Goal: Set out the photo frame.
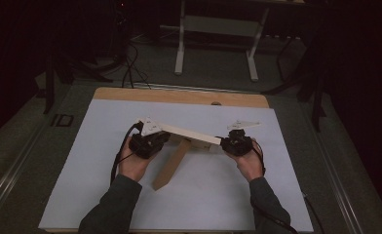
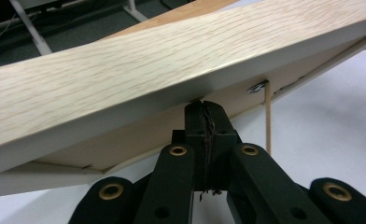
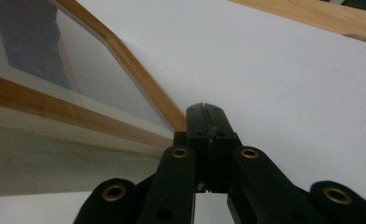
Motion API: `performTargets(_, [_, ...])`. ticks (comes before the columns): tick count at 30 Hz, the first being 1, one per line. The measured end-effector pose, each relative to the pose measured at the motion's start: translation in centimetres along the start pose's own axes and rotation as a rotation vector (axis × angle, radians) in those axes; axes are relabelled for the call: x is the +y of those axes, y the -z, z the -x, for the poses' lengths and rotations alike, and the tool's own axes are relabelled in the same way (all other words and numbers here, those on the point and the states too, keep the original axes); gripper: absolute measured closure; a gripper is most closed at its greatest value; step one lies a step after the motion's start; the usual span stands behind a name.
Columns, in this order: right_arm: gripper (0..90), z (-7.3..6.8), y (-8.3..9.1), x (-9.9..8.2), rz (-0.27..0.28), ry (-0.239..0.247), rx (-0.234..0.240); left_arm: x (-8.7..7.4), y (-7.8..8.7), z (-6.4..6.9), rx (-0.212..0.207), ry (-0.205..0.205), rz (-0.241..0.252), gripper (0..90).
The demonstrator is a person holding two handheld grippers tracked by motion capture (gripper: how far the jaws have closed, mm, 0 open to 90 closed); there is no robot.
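Note:
A pale oak board (image 1: 186,133) hangs tilted above the white sheet, spanning from my left gripper (image 1: 165,137) to my right gripper (image 1: 223,142). A brown wooden strip (image 1: 171,165) slants from under it down to the sheet. In the left gripper view the black jaws (image 2: 203,106) are pressed together, with their tips against the underside of the board's (image 2: 139,70) white edge. In the right gripper view my gripper (image 3: 205,109) is shut too, its tip beside the corner of a brown frame (image 3: 139,86) with a glass pane. Nothing sits between either pair of jaws.
A white sheet (image 1: 203,195) covers the wooden table (image 1: 179,96), whose far edge shows bare wood with a small hole. Both forearms enter from the bottom. Beyond the table stand a white desk frame (image 1: 218,29) and cables on a dark floor.

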State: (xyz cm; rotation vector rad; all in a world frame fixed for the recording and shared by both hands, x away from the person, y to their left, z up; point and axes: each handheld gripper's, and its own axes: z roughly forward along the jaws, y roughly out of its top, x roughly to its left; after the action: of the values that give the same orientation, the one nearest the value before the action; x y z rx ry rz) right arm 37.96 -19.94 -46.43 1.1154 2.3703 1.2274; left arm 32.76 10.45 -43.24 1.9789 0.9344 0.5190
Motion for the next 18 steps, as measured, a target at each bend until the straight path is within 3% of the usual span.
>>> performTargets(18, [90.0,-0.5,0.1,0.0,0.001,0.01,0.01,1.2,-0.5,2.0,-0.038,-0.047,-0.002,90.0])
